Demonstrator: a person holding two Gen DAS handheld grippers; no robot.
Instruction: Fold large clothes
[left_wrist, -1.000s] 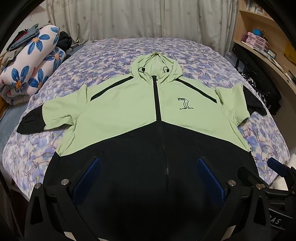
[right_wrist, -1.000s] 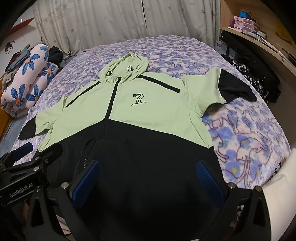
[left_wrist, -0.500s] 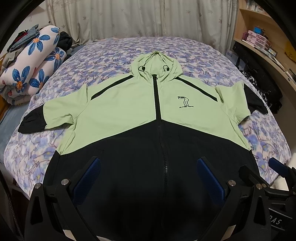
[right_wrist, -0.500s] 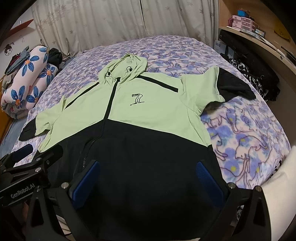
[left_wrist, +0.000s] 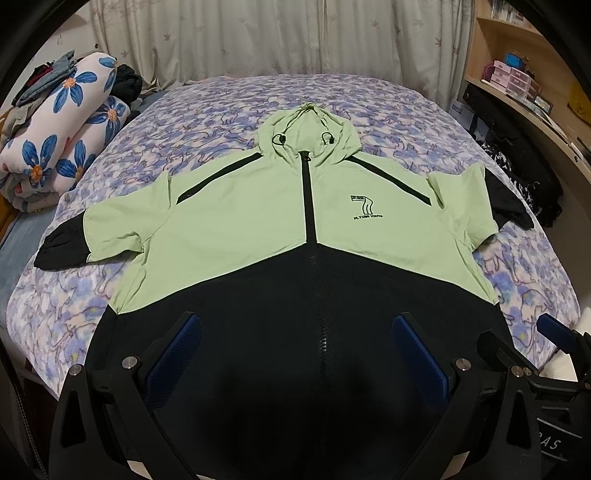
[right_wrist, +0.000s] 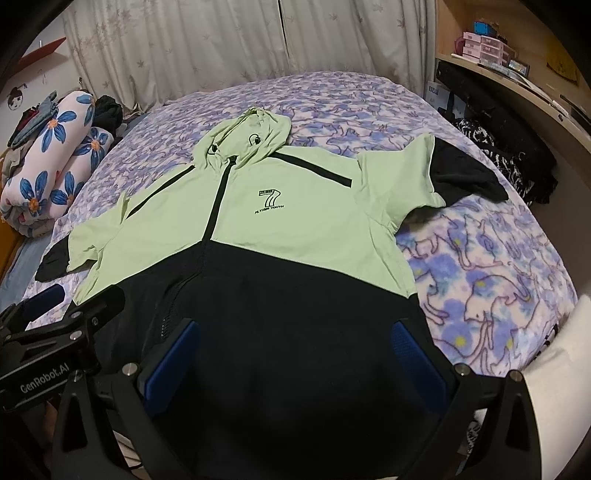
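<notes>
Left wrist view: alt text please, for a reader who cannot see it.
A green and black hooded jacket lies flat, zipped, sleeves spread, on a bed with a purple floral blanket. The open left tongs hover over its black hem; a rolled flowered quilt sits far left.

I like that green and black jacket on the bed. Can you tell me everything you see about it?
The jacket lies spread flat, front up, on the purple flowery bedspread. Its top half is light green, its bottom half black, with a black zipper closed down the middle. The hood points toward the curtains and has two drawstrings. Both sleeves stick out sideways with black ends. A "7" logo reading FLYING YOUTH sits on the chest. Nothing holds it.
</notes>
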